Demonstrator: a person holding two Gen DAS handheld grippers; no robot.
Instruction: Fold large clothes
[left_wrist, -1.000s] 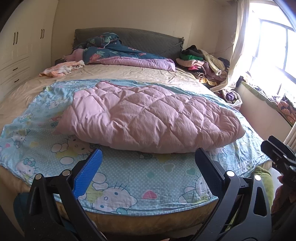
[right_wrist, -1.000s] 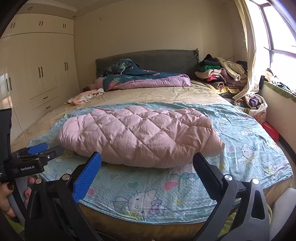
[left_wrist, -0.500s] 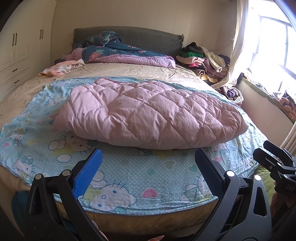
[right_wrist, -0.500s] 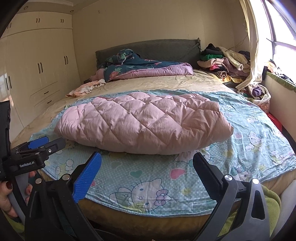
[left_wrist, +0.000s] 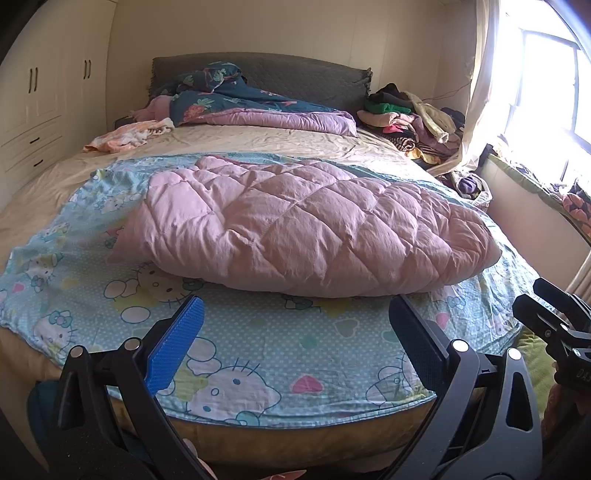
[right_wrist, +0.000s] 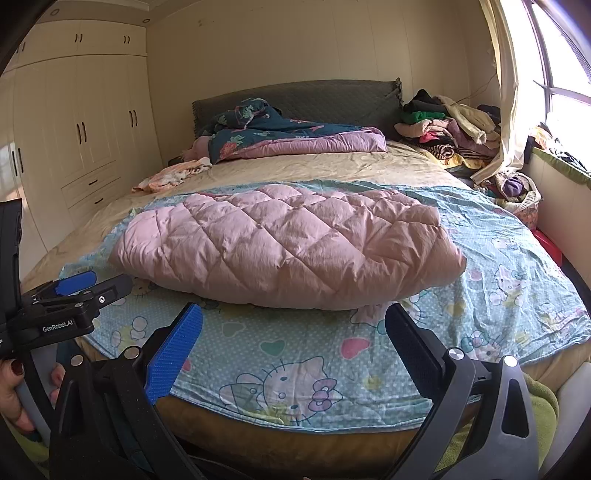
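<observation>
- Holding both claws spread wide with nothing between the fingers: left gripper (left_wrist: 295, 332) and right gripper (right_wrist: 293, 332) hover side by side at the foot of the bed (right_wrist: 295, 443), aimed at the headboard.
- Each shows in the other's view: right gripper at the left-wrist frame's right edge, left gripper at the right-wrist frame's left edge, with a hand (right_wrist: 16, 391) on its handle.
- Just past our fingertips: pink quilted garment (left_wrist: 306, 229), lying as a thick puffy slab across the cartoon-cat sheet (left_wrist: 258, 350), near edge close to us.
- We can't tell if it's already folded or just bunched; the layered bulk fits either.
- Handling, our call: light, soft, lofty padding that compresses and springs back; the shell looks smooth, so maybe slippery. Not fragile.
- Grip, our call: pinch at hem or corners, one claw per end, biting deep through all layers so fill doesn't squirm out.
- Further out: blue-purple duvet (right_wrist: 288, 140) at the headboard, clothes pile (right_wrist: 450, 125) by the window.
</observation>
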